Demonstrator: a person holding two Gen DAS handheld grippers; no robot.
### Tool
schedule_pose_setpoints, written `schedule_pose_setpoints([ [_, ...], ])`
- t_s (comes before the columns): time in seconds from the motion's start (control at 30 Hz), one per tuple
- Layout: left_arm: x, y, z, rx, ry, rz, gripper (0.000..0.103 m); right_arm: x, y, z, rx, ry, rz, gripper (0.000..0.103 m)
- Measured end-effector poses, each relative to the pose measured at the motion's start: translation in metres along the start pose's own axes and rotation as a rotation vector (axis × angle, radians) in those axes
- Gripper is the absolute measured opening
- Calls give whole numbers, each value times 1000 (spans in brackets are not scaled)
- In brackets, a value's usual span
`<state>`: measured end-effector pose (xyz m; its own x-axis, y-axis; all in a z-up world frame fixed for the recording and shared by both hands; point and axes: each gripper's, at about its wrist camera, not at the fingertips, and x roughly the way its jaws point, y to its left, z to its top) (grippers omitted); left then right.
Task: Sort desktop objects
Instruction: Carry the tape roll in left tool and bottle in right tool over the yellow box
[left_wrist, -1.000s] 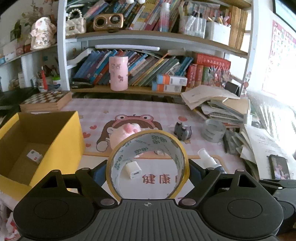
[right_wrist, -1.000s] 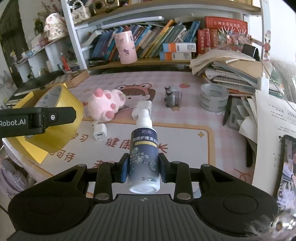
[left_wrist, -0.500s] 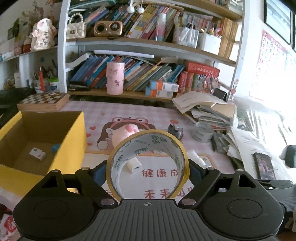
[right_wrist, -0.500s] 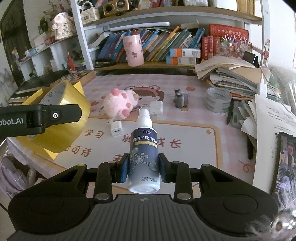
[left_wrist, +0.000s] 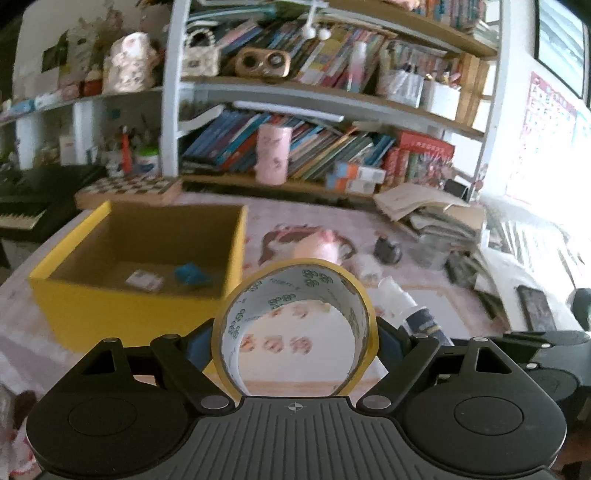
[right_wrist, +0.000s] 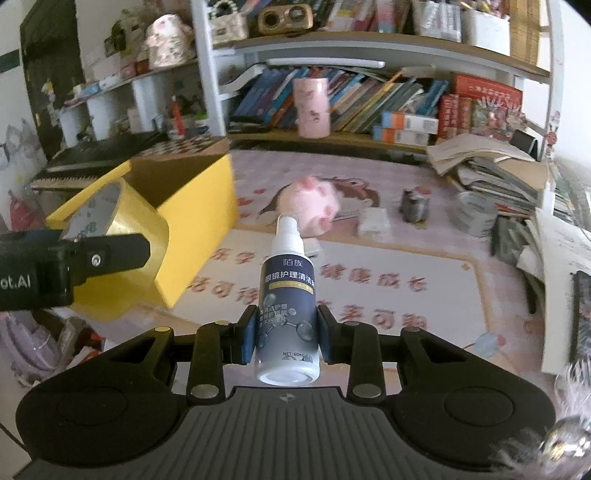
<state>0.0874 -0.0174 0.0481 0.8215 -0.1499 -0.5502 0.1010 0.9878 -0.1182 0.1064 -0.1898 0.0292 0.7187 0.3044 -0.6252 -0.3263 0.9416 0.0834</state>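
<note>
Box (left_wrist: 144, 321) stood at left, open-topped to receive sorted items; two small items already inside. Tape (left_wrist: 295, 325) clamped across its width in left gripper (left_wrist: 295, 332), hollow facing forward, carried above the desk. Bottle (right_wrist: 288, 314) pinched narrowly at its base in right gripper (right_wrist: 286, 332), nozzle forward, likely box-bound. Plush (right_wrist: 310, 206) left on mat (right_wrist: 388, 291).

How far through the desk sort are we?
Two small items already lie in the yellow box. In hand: left gripper holds the tape roll, right gripper the spray bottle. Left on the mat: pink plush, grey tape roll.
</note>
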Motion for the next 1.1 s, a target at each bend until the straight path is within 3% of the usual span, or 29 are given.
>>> schedule_pose_setpoints([
  [0.23,-20,42,-19,-31,35,2,87,-4,51,-11,-51,13,6,30],
  [0.6,-53,86,-35,-29,18,-14,87,-8,110,-31,-41,46,38,30],
  [1.1,-86,147,-52,-69,33,37,87,-4,172,-42,-54,92,115,30],
])
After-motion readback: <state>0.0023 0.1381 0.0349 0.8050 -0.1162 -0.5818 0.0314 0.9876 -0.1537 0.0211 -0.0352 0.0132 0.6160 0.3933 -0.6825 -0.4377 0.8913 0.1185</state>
